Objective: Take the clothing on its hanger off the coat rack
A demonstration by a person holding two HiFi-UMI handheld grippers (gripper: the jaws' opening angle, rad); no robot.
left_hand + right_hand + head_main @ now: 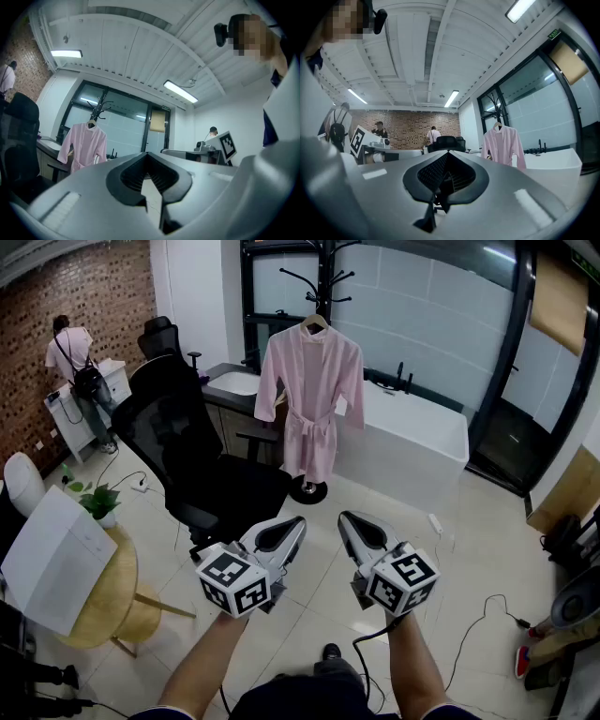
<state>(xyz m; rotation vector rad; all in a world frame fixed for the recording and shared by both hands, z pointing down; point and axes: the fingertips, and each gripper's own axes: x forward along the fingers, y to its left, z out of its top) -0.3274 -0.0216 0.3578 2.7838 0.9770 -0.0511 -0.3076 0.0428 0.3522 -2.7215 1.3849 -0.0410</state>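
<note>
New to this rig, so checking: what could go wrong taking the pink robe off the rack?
The left gripper and right gripper are shut; unopened, they may just knock the hanger. The black office chair stands close to the robe and may snag it. The slim coat rack might tip.

This is an office. Black swivel chairs (178, 442) stand on a tiled floor (469, 559) beside a coat rack (323, 277). Glass partitions (441, 315) and a brick wall (84, 287) enclose it, strip lights (180, 92) line the ceiling, and a person (73, 357) works at a white desk (117, 381) by that wall.
</note>
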